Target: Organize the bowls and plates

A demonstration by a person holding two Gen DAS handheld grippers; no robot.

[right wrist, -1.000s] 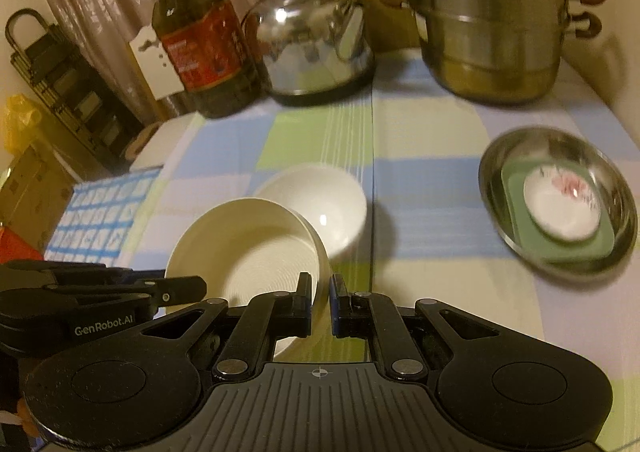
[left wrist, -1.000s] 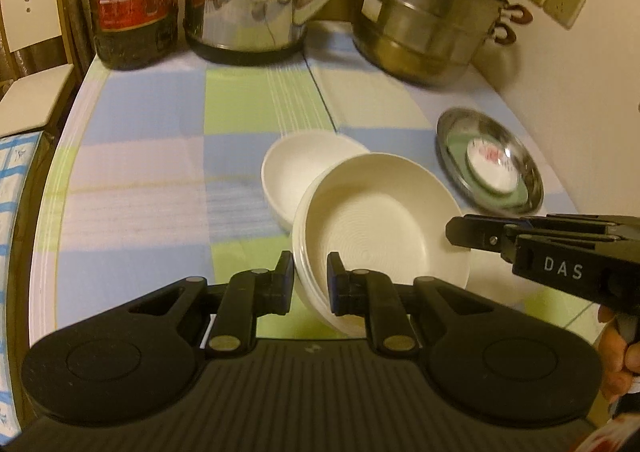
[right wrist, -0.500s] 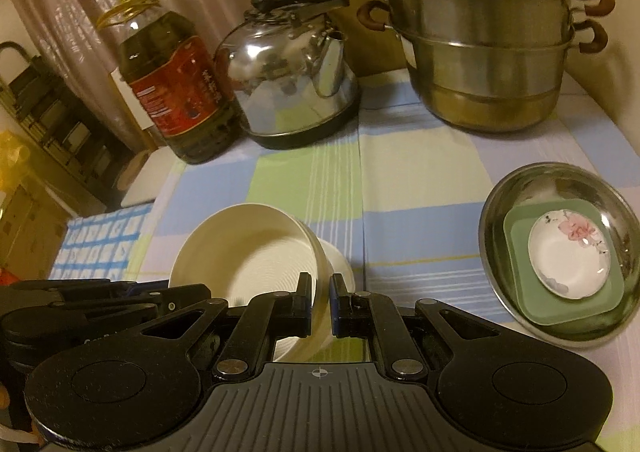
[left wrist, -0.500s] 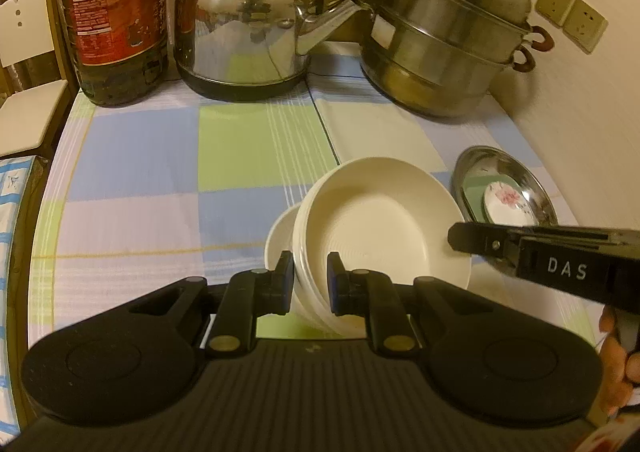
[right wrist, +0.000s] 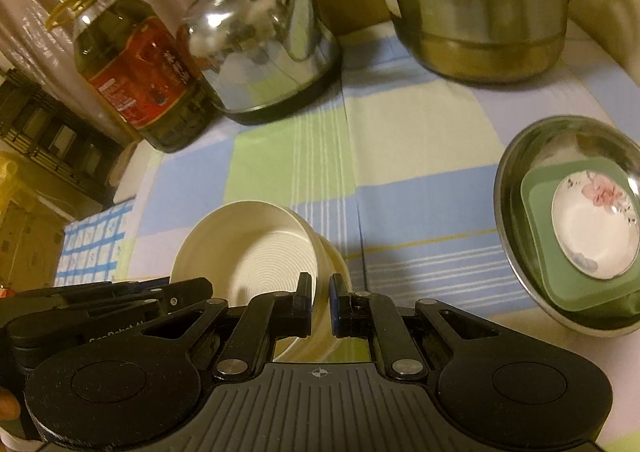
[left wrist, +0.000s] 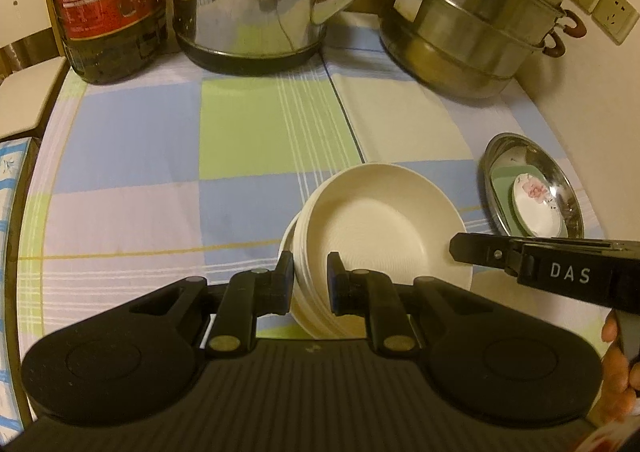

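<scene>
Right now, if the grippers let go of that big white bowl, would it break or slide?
The big white bowl looks stiff and glazed, so probably slippery and breakable. It is pinched only at its rim, tilted, so it may tip. The tablecloth underneath might soften a short drop.

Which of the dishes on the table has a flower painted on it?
The small white saucer, lying on the green square plate inside the steel basin at the right. The cream bowl pinched by the hand-held grippers is plain.
</scene>
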